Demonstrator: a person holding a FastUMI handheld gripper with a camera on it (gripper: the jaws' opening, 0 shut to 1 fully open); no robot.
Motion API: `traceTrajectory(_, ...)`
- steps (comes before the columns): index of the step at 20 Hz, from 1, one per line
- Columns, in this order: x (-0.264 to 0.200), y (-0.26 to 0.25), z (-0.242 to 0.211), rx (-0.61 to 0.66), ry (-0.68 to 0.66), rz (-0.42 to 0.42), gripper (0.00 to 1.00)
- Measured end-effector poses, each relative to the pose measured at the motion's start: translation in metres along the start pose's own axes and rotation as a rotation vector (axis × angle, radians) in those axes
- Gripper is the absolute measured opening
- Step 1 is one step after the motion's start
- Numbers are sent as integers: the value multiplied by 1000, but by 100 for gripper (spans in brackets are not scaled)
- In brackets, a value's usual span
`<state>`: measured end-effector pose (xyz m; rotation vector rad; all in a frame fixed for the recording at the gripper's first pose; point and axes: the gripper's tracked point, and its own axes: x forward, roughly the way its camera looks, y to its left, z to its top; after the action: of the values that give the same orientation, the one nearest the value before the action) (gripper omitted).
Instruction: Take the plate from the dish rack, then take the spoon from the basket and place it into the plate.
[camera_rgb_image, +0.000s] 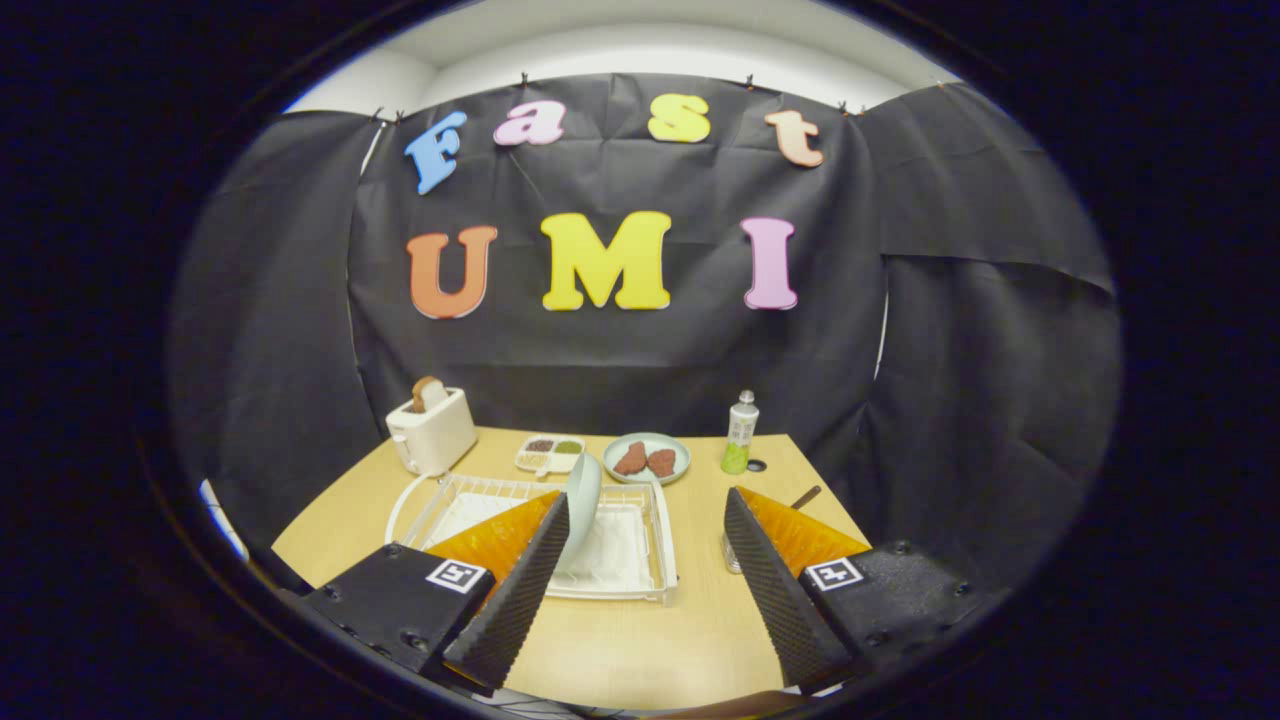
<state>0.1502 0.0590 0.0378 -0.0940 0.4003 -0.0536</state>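
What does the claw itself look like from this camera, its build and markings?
The claw has two wedge-shaped fingers with ribbed, saw-toothed inner faces. Translucent orange panels back each finger. Each finger sits on a black block fixed with screws and bearing a square black-and-white tag. No cables visible.

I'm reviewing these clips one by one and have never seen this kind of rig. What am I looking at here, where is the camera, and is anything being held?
This is a hand-held two-finger claw, carried by a person; no robot arm is involved. The camera rides on the claw and looks forward along its two fingers, which are the ridged wedges in the foreground. They stand wide apart and hold nothing.

Beyond them is a wooden table. A white dish rack holds a pale plate standing on edge, just ahead of the left finger. Farther back are a toaster with bread, a divided snack tray, a dish of food and a small bottle.
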Motion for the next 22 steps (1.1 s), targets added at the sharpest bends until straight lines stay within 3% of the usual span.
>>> traceTrajectory(2,30,4,8,-13,104,-31,100)
traceTrajectory(7,112,37,16,-57,288,-6,100)
traceTrajectory(10,151,52,8,-137,432,-38,99)
traceTrajectory(12,172,49,0,-207,539,-96,93)
traceTrajectory(16,201,50,14,-290,551,-213,86)
traceTrajectory(21,210,64,6,-349,632,-312,52)
traceTrajectory(22,211,64,1,-357,661,-325,50)
